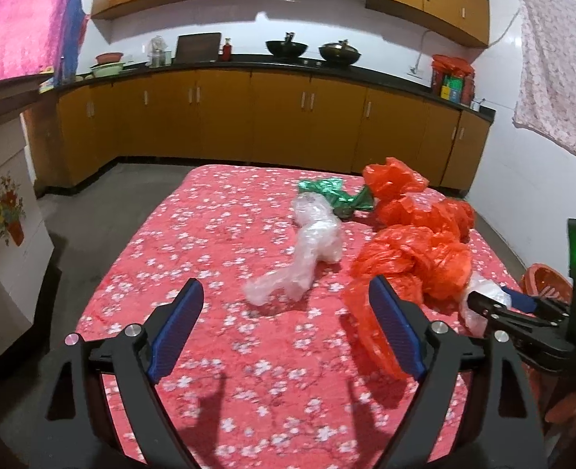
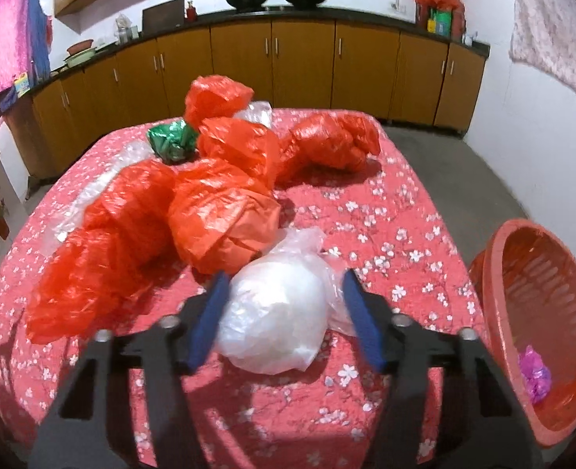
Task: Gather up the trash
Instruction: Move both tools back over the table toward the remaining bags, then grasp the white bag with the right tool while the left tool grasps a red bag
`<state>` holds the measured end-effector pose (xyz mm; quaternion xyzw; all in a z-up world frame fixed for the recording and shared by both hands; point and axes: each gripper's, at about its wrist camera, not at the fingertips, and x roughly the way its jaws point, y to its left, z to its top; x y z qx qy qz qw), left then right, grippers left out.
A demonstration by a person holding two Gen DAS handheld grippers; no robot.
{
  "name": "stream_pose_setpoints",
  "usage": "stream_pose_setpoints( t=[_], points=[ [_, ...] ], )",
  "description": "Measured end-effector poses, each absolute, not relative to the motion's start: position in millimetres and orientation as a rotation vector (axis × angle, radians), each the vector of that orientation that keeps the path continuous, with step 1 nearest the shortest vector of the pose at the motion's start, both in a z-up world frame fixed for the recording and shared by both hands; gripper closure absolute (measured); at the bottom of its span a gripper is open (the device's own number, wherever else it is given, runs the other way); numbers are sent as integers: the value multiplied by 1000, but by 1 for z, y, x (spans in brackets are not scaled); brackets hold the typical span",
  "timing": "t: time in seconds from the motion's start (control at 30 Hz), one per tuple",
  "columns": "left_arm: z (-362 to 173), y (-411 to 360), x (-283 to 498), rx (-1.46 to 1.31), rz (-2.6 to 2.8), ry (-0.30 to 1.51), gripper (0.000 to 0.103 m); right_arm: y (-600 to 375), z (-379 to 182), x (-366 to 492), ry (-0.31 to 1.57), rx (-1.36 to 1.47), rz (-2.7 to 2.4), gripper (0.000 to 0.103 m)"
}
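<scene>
Red floral tablecloth, wooden kitchen cabinets, left tongs agape, right tongs straddling clear bag

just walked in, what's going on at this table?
Trash pickup with handheld tongs. The right tongs straddle a white plastic bag on the floral tablecloth, next to crumpled red bags. The left tongs hover open, empty. The red basket at the table's edge holds one purple scrap.

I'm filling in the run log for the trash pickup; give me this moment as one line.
left gripper: open, empty | right gripper: around white bag, grip unclear | basket: holds purple scrap | red bags: on table
</scene>
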<state>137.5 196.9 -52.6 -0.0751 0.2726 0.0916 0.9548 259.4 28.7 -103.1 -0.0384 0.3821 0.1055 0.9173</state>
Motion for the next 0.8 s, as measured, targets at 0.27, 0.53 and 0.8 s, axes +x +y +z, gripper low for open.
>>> stream_pose_setpoints(
  t=[0.27,0.53,0.8],
  points=[
    [-55,161,161,-99,113,577,10,0,-103,265,783,-57,158,65],
    [-68,131,197,-38,119,659,10,-26,-105,268,787,6,144,61],
    [-84,125,224,-37,125,722,12,-24,-108,278,810,15,162,50]
  ],
)
